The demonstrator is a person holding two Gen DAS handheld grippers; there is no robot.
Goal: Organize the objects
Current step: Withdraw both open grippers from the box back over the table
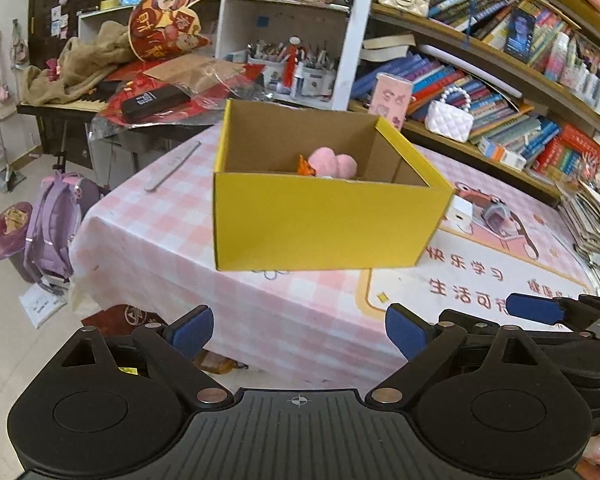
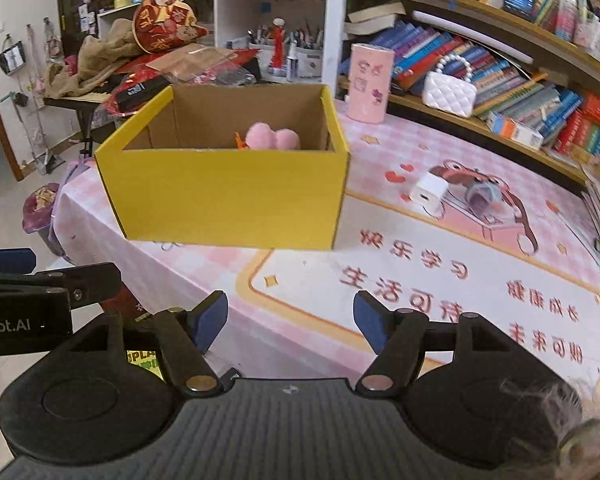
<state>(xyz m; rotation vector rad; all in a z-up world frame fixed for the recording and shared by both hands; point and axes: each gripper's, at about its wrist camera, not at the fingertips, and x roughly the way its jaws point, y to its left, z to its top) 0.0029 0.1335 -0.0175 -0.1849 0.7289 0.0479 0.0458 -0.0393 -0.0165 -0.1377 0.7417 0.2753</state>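
- Both grippers hovered empty, fingers wide: left gripper (image 1: 299, 330), right gripper (image 2: 290, 322).
- White charger (image 2: 428, 192) lay at 1 o'clock of the right gripper, the nearer one; grey clip-like item (image 2: 482, 196) just beside it.
- Yellow box (image 2: 227, 184) stood at 11 o'clock, long axis crosswise, pink plush (image 2: 273, 138) inside.
- Tabletop (image 2: 420, 280) had a pink checked cloth; bookshelves (image 2: 520, 80) stood behind.
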